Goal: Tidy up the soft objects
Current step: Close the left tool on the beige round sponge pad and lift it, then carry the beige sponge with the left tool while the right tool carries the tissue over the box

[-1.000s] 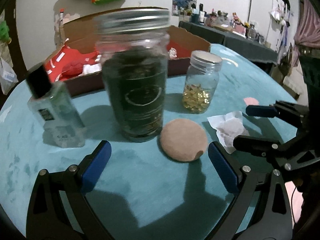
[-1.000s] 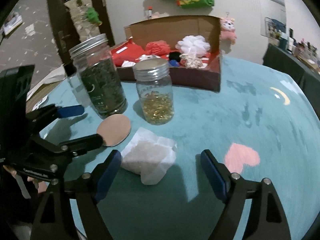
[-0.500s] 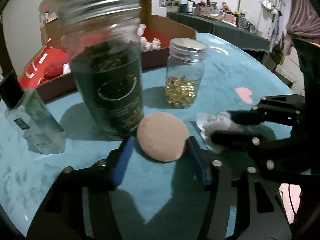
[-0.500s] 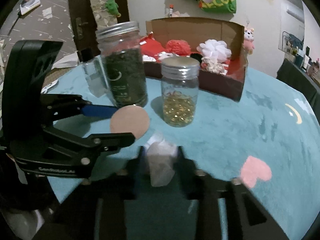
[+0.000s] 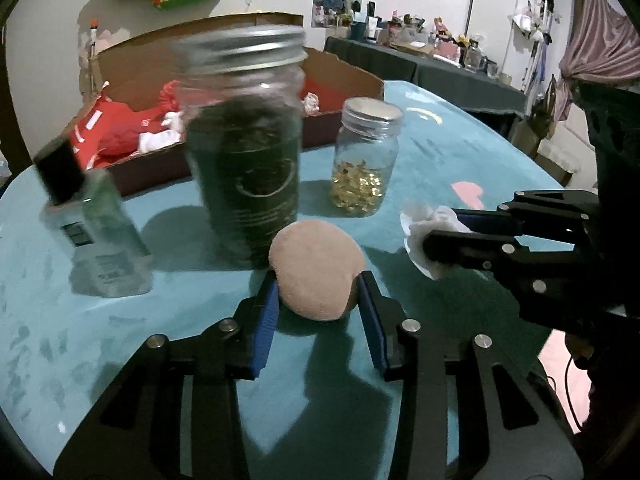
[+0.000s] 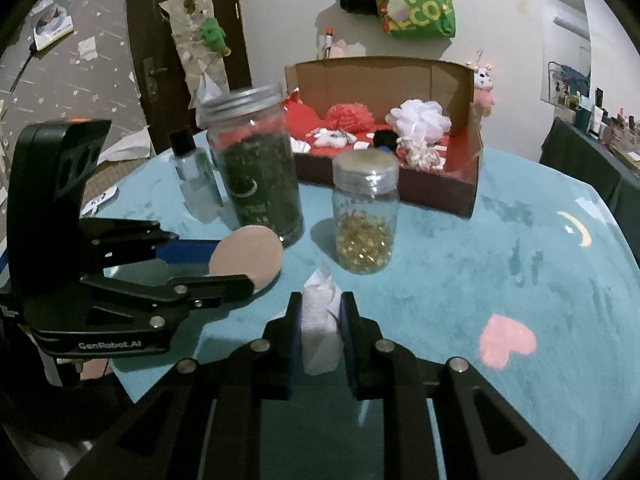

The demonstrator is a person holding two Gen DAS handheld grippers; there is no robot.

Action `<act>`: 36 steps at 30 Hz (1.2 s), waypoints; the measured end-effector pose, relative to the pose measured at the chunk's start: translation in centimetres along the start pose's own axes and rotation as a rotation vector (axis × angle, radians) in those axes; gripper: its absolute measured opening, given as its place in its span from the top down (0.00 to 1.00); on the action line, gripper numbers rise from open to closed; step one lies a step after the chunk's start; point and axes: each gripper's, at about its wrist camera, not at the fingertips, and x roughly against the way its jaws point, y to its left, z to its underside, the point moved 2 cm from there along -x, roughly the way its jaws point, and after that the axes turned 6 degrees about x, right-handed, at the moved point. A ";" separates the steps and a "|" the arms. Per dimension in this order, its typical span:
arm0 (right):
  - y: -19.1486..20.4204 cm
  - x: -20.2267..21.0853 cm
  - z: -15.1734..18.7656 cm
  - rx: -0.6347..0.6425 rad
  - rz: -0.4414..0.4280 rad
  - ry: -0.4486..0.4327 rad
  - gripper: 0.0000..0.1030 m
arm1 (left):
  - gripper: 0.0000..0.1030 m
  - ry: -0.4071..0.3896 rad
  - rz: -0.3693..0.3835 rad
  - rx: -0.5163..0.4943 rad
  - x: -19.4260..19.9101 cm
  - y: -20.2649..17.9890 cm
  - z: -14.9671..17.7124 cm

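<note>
Up close in the left wrist view, the left gripper [image 5: 318, 292] has its blue fingers [image 5: 266, 312] closing on a round tan puff [image 5: 314, 270] — soft, matte, bulging between the pads, just in front of the big dark jar [image 5: 246, 152]. Off to the right, the right gripper [image 5: 440, 232] pinches a crumpled white tissue [image 5: 424, 224]. Then the right wrist view: its fingers [image 6: 352, 332] are closing on the tissue, squeezed upright between them. Below lies a teal fuzzy tabletop [image 6: 520, 264] with a pink heart [image 6: 506, 340] — beyond, a cardboard box [image 6: 400, 80] of soft things.
</note>
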 end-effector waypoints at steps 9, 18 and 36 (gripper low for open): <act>2.7 -0.6 -0.5 -0.023 -0.002 -0.017 0.81 | 0.64 -0.028 0.003 0.010 2.7 1.8 0.7; 4.0 -0.8 -0.7 -0.017 0.008 -0.019 0.81 | 0.64 -0.036 0.012 0.009 3.6 2.7 1.0; 0.1 1.0 -0.6 -0.074 0.105 -0.007 0.81 | 0.64 -0.061 -0.061 0.066 6.1 6.5 1.0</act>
